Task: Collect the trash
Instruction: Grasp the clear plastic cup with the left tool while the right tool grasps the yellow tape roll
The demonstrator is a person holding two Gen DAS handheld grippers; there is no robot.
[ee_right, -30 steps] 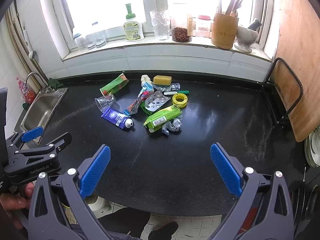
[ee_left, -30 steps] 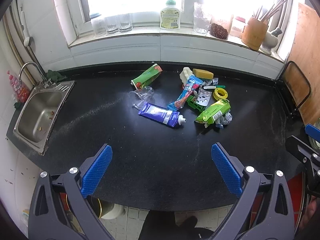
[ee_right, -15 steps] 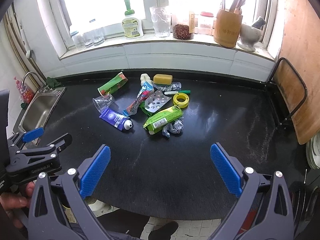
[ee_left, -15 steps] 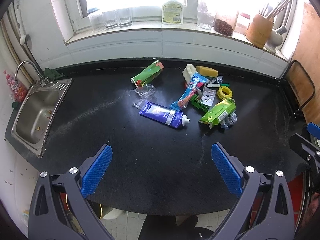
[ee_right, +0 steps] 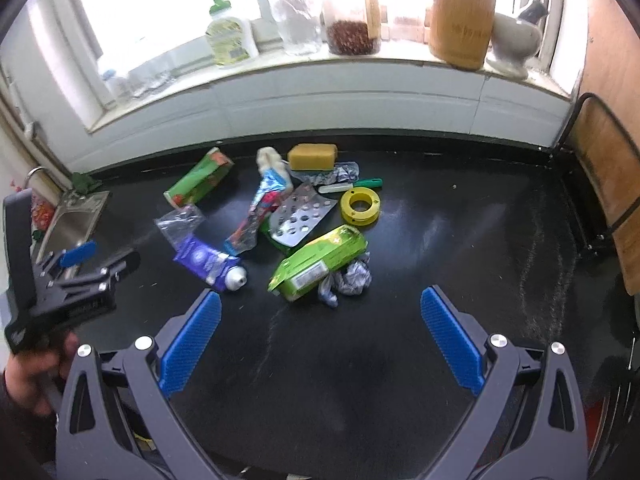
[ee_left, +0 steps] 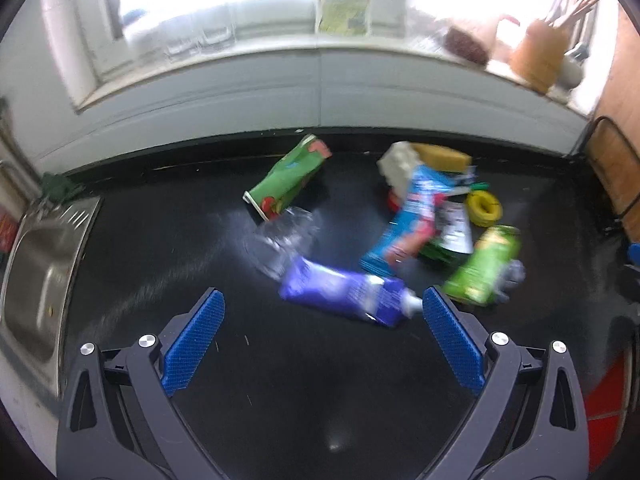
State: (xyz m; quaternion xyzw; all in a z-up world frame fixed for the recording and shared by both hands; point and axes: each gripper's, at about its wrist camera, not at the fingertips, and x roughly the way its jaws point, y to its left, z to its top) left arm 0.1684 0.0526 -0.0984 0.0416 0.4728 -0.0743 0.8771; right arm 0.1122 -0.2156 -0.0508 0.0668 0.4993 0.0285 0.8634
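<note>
A pile of trash lies on the black counter (ee_right: 440,240): a purple tube (ee_left: 344,294) (ee_right: 208,262), a green carton (ee_left: 288,180) (ee_right: 198,180), a lime green packet (ee_left: 484,264) (ee_right: 320,260), a blue and red wrapper (ee_left: 412,224) (ee_right: 260,210), clear plastic (ee_left: 284,238) (ee_right: 178,222), a blister pack (ee_right: 300,218), a yellow ring (ee_right: 360,204), crumpled foil (ee_right: 348,280). My left gripper (ee_left: 322,308) is open, just short of the purple tube. My right gripper (ee_right: 320,312) is open, just short of the lime packet. The left gripper also shows in the right wrist view (ee_right: 76,276).
A steel sink (ee_left: 36,276) is set at the counter's left end. The windowsill holds a soap bottle (ee_right: 230,36), jars and a wooden utensil holder (ee_right: 460,20). A yellow sponge (ee_right: 312,156) lies behind the pile. A wooden board (ee_right: 608,152) in a wire rack stands right.
Both grippers have moved forward toward the trash pile, which now looks larger and closer. The left wrist view is blurred by motion. Both stay open.
</note>
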